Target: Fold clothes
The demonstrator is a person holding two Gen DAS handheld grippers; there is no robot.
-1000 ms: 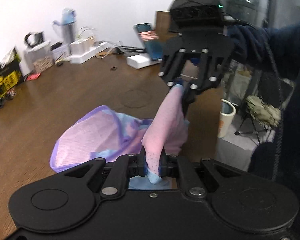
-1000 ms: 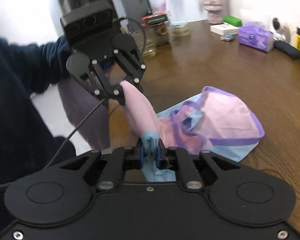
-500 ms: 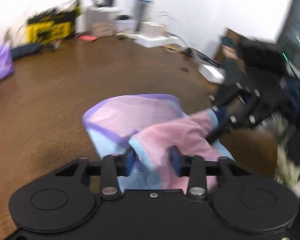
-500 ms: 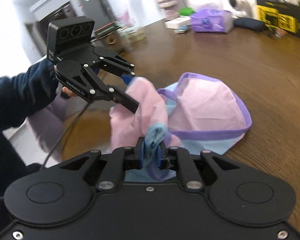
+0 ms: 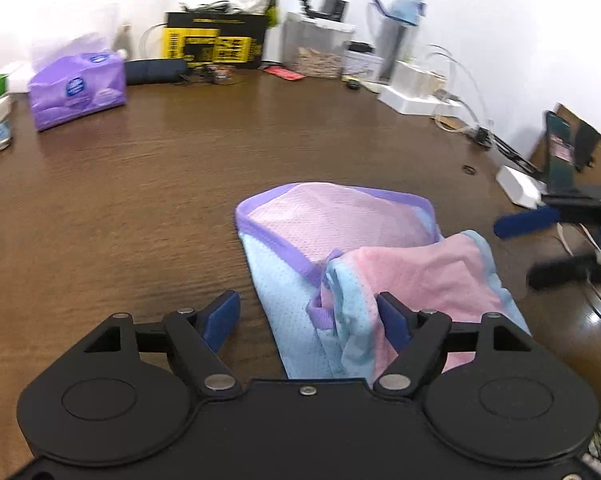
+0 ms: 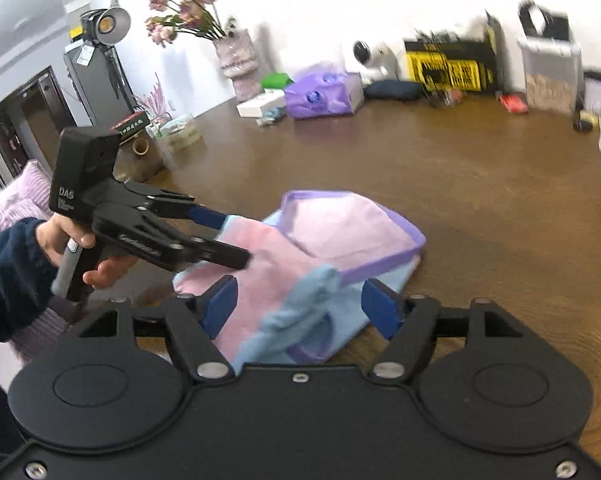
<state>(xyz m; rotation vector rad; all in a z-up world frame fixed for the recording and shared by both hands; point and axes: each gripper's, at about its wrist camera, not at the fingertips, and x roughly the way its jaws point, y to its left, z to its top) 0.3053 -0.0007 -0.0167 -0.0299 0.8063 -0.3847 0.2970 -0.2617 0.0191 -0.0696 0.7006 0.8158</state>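
A small mesh garment [image 5: 364,264] in pink, light blue and purple trim lies folded over on the brown wooden table [image 5: 140,184]. My left gripper [image 5: 308,316] is open, its jaws wide apart over the garment's near edge. My right gripper [image 6: 300,306] is open too, with the garment [image 6: 300,264] lying loose between its fingers. The left gripper also shows in the right wrist view [image 6: 224,236], open just above the cloth. The right gripper shows in the left wrist view [image 5: 540,248], blurred, at the garment's right.
A purple tissue pack [image 5: 76,88], a yellow and black box [image 5: 216,46], a water bottle [image 5: 396,32] and white chargers with cables [image 5: 420,96] line the far edge. A vase of dried roses [image 6: 236,60] stands far left in the right wrist view. The table edge is close on the right.
Both grippers held the garment's corner lifted; they laid it down over the rest of the cloth and both opened. The garment now lies folded on the table.
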